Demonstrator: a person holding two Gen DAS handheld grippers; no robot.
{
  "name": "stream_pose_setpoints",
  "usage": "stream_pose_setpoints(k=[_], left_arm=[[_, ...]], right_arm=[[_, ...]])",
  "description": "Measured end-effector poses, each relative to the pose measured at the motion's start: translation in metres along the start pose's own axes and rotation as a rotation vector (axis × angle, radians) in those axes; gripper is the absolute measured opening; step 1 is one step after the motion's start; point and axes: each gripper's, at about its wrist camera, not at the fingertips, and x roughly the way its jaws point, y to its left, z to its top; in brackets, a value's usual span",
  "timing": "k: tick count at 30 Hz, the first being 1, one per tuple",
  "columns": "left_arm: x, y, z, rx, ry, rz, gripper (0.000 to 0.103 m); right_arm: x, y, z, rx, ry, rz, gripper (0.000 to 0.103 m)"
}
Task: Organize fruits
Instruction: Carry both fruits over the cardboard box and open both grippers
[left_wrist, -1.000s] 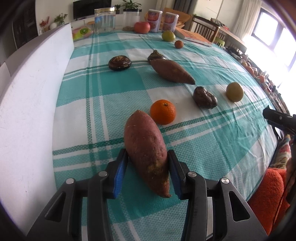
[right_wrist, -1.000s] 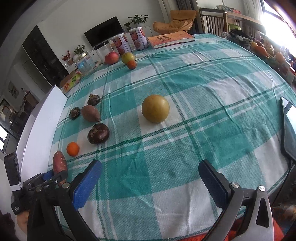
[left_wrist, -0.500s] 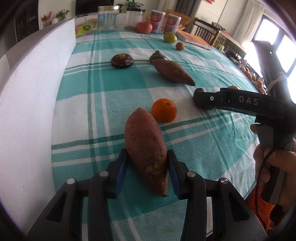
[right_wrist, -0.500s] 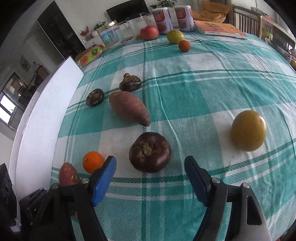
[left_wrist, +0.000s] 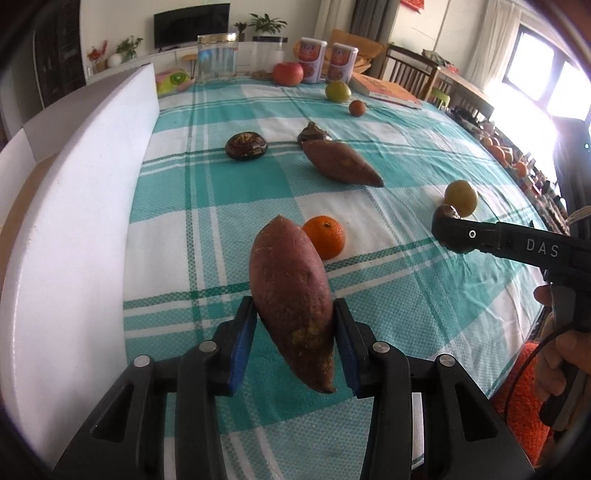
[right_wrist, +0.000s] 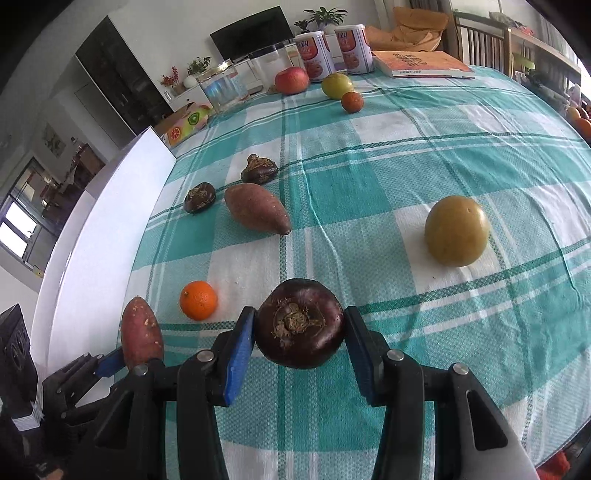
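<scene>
Left gripper (left_wrist: 293, 345) is clenched on a sweet potato (left_wrist: 291, 306), blue pads pressed to both flanks, the tuber tilted with its pointed end toward the camera, near the table's (left_wrist: 424, 314) near edge and close to the white board (left_wrist: 74, 221) along its left side; whether it rests on the checked cloth or is lifted clear cannot be told. Right gripper (right_wrist: 299, 339) has its jaws closing about a dark round fruit (right_wrist: 300, 328), stem scar facing the camera; both pads appear to touch its sides; it sits near the near edge, toward the middle. A mandarin (right_wrist: 198, 300) lies just beyond the held sweet potato, apart from it; a yellow-green round fruit (right_wrist: 457, 229) lies toward the right side. Mid-table: a second sweet potato (right_wrist: 256, 212), with two dark wrinkled fruits (right_wrist: 200, 196) just beyond it. At the far edge: a red apple (right_wrist: 291, 80), a green fruit (right_wrist: 337, 85), a small orange fruit (right_wrist: 352, 102), two cans (right_wrist: 317, 55), a book (right_wrist: 421, 63). A hand (left_wrist: 561, 354) grips the right tool's handle in the left view.
</scene>
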Motion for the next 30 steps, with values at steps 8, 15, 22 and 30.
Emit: stream_pose_setpoints(k=[8, 15, 22, 30], left_arm=[[-0.029, 0.000, 0.008, -0.038, -0.021, -0.099, 0.043], [-0.115, 0.050, 0.025, -0.163, -0.140, -0.243, 0.043], [-0.157, 0.148, 0.008, -0.291, -0.198, 0.051, 0.043], [-0.131, 0.189, -0.027, -0.359, -0.071, 0.257, 0.046]], right_arm=[[-0.014, 0.006, -0.008, 0.022, -0.005, 0.038, 0.048], [-0.047, 0.097, 0.007, -0.086, -0.061, 0.237, 0.048], [-0.052, 0.233, -0.007, -0.307, -0.019, 0.461, 0.048], [-0.026, 0.282, -0.023, -0.377, 0.048, 0.494, 0.061]])
